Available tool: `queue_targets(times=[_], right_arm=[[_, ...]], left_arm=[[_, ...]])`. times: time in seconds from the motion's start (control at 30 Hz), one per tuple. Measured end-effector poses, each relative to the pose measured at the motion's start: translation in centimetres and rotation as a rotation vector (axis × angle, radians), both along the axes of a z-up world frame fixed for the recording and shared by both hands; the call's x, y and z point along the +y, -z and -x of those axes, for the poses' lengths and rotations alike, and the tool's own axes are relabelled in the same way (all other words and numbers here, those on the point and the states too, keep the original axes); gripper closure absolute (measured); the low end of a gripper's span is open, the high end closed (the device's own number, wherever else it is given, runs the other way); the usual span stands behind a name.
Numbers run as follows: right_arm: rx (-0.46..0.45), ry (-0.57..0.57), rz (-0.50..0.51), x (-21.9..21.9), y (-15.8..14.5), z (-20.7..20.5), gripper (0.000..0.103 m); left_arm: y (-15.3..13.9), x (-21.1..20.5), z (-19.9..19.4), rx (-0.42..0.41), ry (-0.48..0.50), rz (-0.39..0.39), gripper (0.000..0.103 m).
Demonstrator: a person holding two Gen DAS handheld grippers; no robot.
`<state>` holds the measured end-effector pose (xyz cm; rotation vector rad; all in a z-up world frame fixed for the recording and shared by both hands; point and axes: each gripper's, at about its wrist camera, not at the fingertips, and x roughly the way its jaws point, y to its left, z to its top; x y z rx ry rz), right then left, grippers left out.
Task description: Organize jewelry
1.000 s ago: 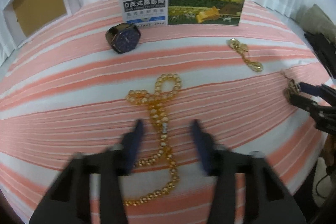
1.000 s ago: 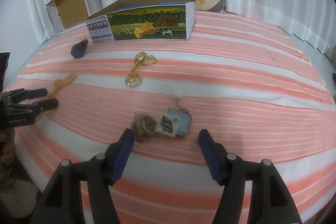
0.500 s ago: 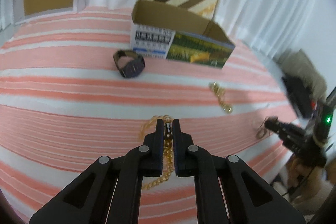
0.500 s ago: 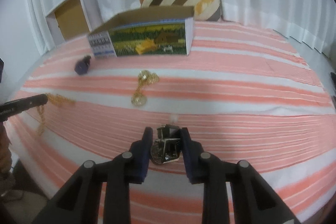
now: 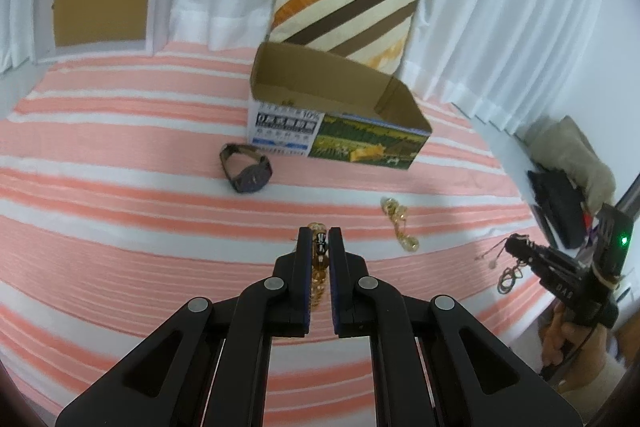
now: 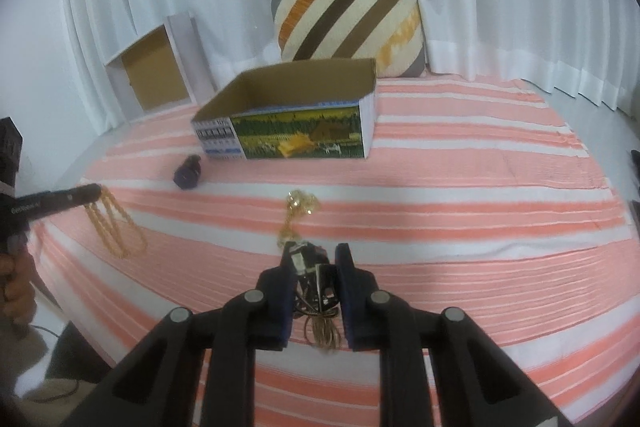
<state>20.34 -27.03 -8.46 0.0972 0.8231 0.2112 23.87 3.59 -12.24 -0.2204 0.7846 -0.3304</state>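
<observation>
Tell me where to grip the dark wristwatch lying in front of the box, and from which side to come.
Grip the wristwatch across its round case, coming from above with one of the fingers on each side. It seems to rest half on edge, the strap looped behind toward the cardboard box. The case looks the firmest, widest part; the strap would likely flex.

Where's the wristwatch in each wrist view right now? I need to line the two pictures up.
Left wrist view: the wristwatch lies left of centre on the striped cloth, just in front of the printed cardboard box's left corner.
Right wrist view: the wristwatch is left of centre, small and dark, again by that box's left front corner.
Shared landmark: the printed cardboard box.
</observation>
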Motion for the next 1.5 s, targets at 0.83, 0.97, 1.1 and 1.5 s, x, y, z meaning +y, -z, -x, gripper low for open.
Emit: queue_targets(times=[0.83, 0.97, 1.1, 1.5], right_arm=[[-0.100, -0.083, -0.035, 2.2, -8.1, -6.8, 0.084], [-0.108, -0.081, -0.043, 2.3, -9.3, -10.4, 0.084], [-0.108, -0.080, -0.052, 2.5, -9.9, -14.4, 0.084], [-0.023, -0.095, 0.049, 3.9, -4.6, -26.0, 0.084]], left_arm=[[-10.4, -3.1, -7.3, -0.104, 0.049, -0.006, 0.098], [-11.7, -3.5, -10.7, -0.113, 0.055, 0.005, 0.098], [-12.1, -4.0, -14.0, -0.124, 0.050, -0.013, 0.098], [-5.7, -5.8, -24.0, -0.025, -0.002, -0.072, 0.098]])
